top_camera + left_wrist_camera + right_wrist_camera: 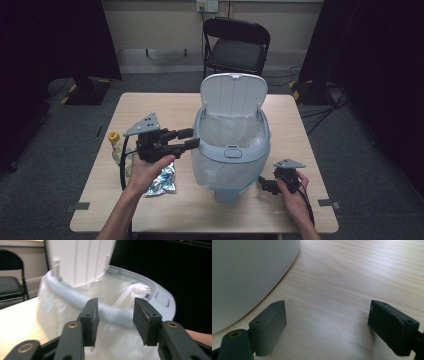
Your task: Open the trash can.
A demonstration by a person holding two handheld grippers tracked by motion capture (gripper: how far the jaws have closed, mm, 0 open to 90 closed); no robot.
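A person's left hand (145,167) holds the left tongs (189,139) level at the rim of the bin (231,150), half open and empty; the right tongs (327,327) rest wide open, empty, on the wooden counter (165,107) beside the bin's base, a chair (236,47) behind

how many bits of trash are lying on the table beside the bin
2: a crumpled foil wrapper by the person's left hand, and a yellow-capped plastic bottle near the table's left edge. More may be hidden behind the bin.

Dim room, dark edges; left gripper view motion-blurred
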